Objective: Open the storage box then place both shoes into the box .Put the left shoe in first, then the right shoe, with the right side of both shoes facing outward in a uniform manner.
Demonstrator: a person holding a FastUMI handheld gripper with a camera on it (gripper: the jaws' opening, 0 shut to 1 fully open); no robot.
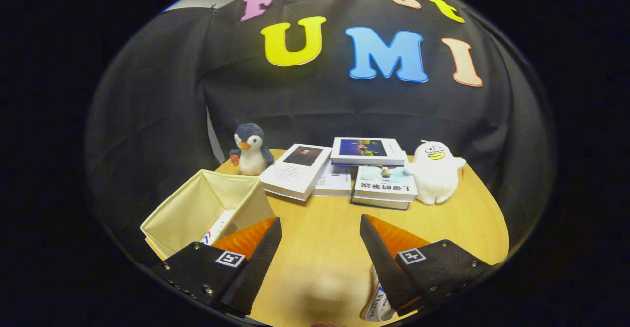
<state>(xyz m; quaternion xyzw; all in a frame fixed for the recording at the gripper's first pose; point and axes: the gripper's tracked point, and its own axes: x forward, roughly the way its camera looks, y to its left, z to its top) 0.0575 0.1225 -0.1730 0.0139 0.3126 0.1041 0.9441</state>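
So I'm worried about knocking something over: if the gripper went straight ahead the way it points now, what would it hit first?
The gripper is open over bare table. Straight on, it would probably meet the books first, likely the small one at the middle of the pile, though depth is hard to judge. The box sits off to one side.

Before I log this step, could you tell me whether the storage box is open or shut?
Open: the storage box shows its bare cream inside, with a shoe partly visible in it. The gripper is open over the table.

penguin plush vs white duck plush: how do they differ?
The penguin plush is dark blue with a white belly; the white duck plush is all white with a yellow bill. Penguin plush stands behind the open storage box, duck plush beside the books. Both upright, beyond the open hand-held gripper.
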